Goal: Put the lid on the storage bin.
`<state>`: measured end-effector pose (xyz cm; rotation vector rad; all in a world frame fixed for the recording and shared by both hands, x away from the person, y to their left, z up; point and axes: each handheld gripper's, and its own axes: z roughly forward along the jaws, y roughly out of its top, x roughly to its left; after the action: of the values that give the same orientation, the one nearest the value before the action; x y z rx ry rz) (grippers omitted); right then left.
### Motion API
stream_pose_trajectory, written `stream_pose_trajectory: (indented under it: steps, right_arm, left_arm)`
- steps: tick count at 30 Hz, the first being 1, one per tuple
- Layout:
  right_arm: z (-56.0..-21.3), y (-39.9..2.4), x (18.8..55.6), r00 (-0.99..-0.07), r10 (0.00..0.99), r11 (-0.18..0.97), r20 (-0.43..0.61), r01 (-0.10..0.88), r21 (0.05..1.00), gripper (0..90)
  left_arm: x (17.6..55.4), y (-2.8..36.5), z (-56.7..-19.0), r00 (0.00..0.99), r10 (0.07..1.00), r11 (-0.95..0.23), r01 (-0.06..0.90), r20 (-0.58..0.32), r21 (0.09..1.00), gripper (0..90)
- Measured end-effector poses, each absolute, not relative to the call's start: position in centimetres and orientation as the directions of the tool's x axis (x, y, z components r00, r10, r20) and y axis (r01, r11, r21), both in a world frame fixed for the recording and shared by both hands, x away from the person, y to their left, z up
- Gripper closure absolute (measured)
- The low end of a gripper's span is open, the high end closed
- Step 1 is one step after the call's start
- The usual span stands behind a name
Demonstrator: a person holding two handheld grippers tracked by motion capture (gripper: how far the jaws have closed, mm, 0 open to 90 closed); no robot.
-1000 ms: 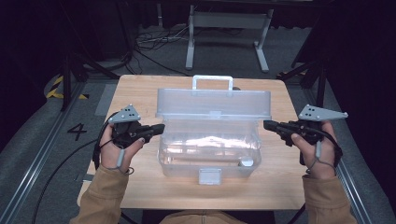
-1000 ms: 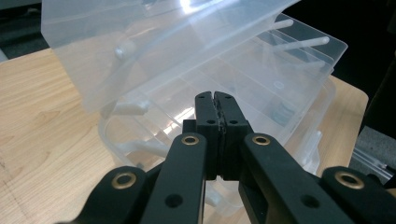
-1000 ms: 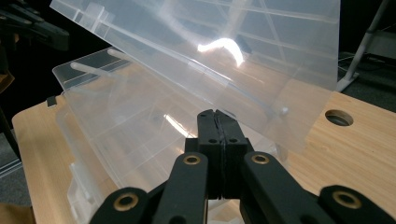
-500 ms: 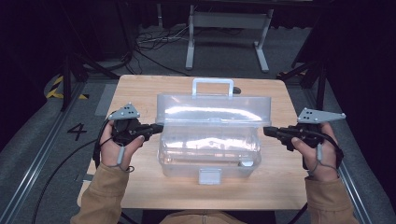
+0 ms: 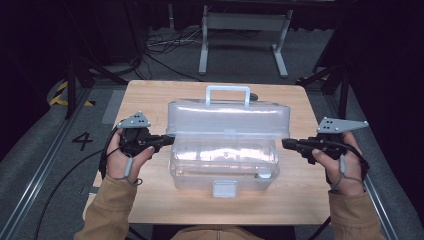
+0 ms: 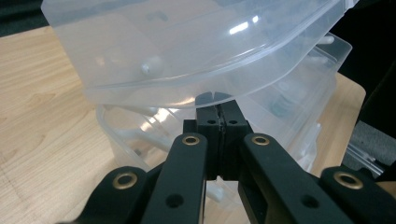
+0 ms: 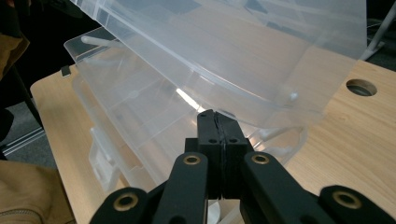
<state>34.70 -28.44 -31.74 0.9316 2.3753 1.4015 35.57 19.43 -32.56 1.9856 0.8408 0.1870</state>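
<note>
The clear box [image 5: 225,157] hazes whatever lies inside it; its raised lid [image 5: 227,117] hides the back of the worktop [image 5: 150,95], and the gripper views crop the lid.

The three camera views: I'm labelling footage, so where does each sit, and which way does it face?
High view: above the person's side, facing forward and down on the clear plastic lidded box; forearms, both hand-held grippers.
Left gripper view: on the left hand-held gripper, shut jaws under the lid.
Right gripper view: on the right hand-held gripper, likewise.
All share the box.

Closed gripper [image 6: 218,109], under raised lid [image 6: 187,42]
</note>
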Motion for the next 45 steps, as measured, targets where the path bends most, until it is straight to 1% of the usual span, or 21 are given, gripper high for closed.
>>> stream_pose_trajectory:
  steps: [17, 23, 45]
  right_arm:
    - [-32.1, -27.9, 34.6, -0.772, 0.621, 0.423, 0.136, 0.476, 0.771, 90.0]
    - [-32.2, -27.5, 34.3, -0.772, 0.628, 0.474, 0.102, 0.483, 0.736, 90.0]
    - [-32.9, -27.0, 34.3, -0.794, 0.596, 0.569, 0.117, 0.521, 0.636, 90.0]
  left_arm:
    - [35.4, 19.3, -32.7, 0.763, 0.61, -0.413, 0.537, -0.215, 0.736, 90.0]
    - [35.4, 19.3, -32.8, 0.767, 0.604, -0.448, 0.553, -0.218, 0.703, 90.0]
    - [35.3, 19.3, -33.1, 0.779, 0.588, -0.543, 0.578, -0.215, 0.609, 89.9]
